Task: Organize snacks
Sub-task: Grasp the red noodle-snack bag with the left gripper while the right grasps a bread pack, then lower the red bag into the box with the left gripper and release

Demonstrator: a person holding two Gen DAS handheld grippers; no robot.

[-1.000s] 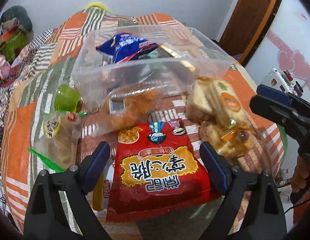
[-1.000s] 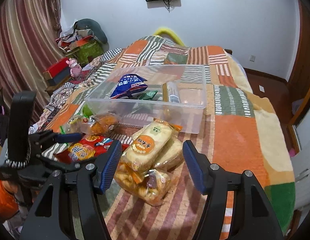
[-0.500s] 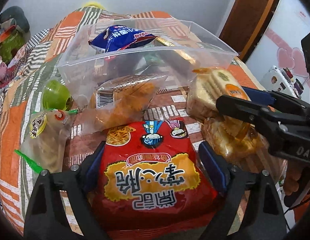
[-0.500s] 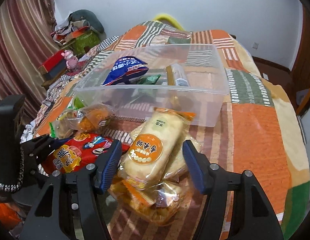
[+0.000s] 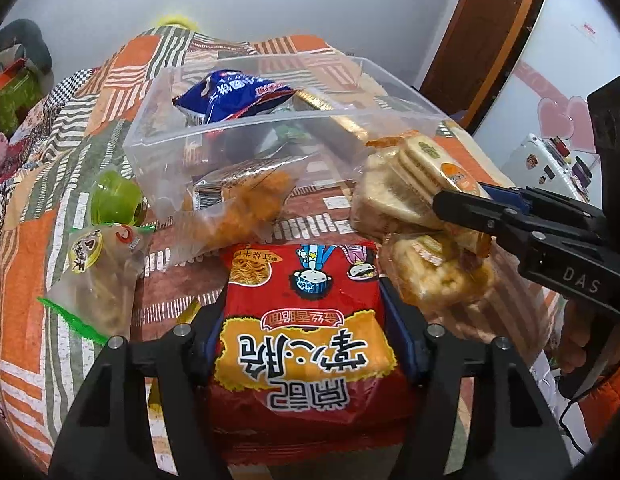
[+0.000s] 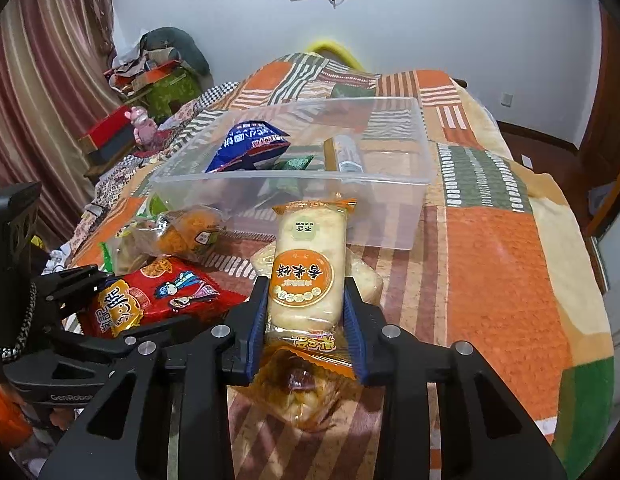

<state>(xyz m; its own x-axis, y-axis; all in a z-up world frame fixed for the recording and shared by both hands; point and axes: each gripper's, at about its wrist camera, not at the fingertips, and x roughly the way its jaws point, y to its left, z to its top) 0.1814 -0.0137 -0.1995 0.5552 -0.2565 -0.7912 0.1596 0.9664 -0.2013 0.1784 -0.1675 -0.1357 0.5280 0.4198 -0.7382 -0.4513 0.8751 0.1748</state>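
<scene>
My left gripper (image 5: pixel 306 320) is shut on a red noodle-snack packet (image 5: pixel 306 332), which also shows in the right wrist view (image 6: pixel 150 300). My right gripper (image 6: pixel 306 312) is shut on a pale rice-cracker pack (image 6: pixel 310 264) with an orange round label; it also shows in the left wrist view (image 5: pixel 422 176). Both lie in front of a clear plastic bin (image 6: pixel 390 204) on the patchwork bedspread. The bin (image 5: pixel 158 148) holds a blue snack bag (image 5: pixel 230 96) and a long packet (image 6: pixel 346 152).
An orange-crumb snack bag (image 5: pixel 238 208), a clear bag with green trim (image 5: pixel 98 276) and a green cup (image 5: pixel 114 200) lie left of the red packet. More cracker bags (image 5: pixel 434 276) lie under the right gripper. A cluttered shelf (image 6: pixel 150 80) stands far left.
Both grippers moved forward and closed: the left onto the red packet, the right onto the rice-cracker pack. One second ago both were open.
</scene>
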